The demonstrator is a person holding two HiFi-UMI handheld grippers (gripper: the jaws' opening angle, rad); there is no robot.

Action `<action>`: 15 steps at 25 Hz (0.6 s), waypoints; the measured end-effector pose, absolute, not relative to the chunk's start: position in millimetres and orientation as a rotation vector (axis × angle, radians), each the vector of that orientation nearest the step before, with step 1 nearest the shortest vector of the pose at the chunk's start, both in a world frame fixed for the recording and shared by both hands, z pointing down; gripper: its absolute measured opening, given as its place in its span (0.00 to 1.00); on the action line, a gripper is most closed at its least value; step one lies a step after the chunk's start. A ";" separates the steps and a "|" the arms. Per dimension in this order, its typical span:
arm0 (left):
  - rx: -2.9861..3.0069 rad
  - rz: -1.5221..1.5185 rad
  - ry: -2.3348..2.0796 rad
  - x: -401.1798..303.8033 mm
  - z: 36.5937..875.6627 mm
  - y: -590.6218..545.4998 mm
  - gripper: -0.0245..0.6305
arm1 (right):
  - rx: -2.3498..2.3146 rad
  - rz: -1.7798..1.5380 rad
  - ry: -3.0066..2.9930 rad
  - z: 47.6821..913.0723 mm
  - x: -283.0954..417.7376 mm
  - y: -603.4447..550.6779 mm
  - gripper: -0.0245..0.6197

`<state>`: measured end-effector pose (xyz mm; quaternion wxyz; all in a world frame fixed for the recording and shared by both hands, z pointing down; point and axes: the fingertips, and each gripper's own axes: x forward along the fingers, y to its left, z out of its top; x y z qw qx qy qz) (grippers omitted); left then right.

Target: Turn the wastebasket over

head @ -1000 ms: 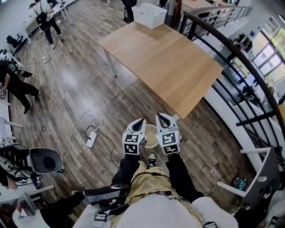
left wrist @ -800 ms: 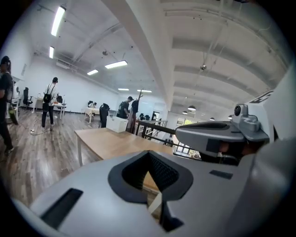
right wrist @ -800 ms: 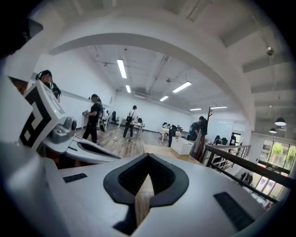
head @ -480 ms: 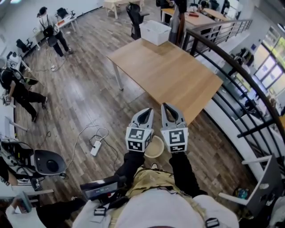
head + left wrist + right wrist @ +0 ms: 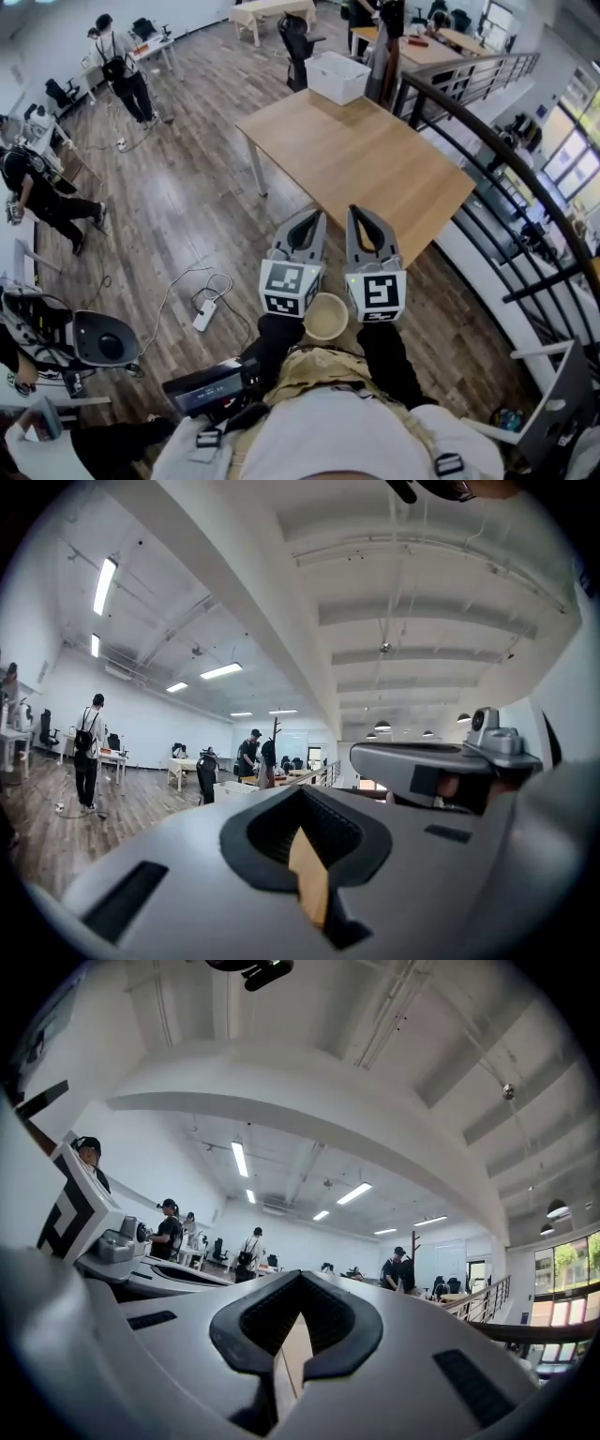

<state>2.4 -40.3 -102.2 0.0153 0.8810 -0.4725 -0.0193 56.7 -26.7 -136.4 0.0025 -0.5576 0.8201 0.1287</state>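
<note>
— How many of each do we count?
— Two: the left hand-held gripper (image 5: 313, 216) and the right hand-held gripper (image 5: 360, 213), side by side, each with jaws pressed together on nothing. One wastebasket (image 5: 325, 317) on the floor (image 5: 178, 216) below and between them, mouth up. One bench (image 5: 366, 164), carrying one white bin (image 5: 338, 78).
— And the gripper views?
— We get ceiling lights (image 5: 105, 585) there; only the head view shows the wastebasket.

No legible writing in view.
You had only black-and-white square markers (image 5: 286, 288) on the cubes of your left tool (image 5: 309, 221) and right tool (image 5: 360, 217); nothing there read as words or numbers.
</note>
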 end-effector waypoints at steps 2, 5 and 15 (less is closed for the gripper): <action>2.740 -0.053 -1.485 -0.1 -105.4 -43.1 0.04 | -1.750 0.409 2.569 -140.7 56.3 -28.8 0.07; 2.734 -0.074 -1.488 -2.6 -112.3 -48.2 0.04 | -1.758 0.431 2.558 -149.0 57.9 -32.6 0.07; 2.792 -0.112 -1.440 9.2 -127.5 -61.6 0.04 | -1.762 0.506 2.566 -163.9 56.7 -41.2 0.07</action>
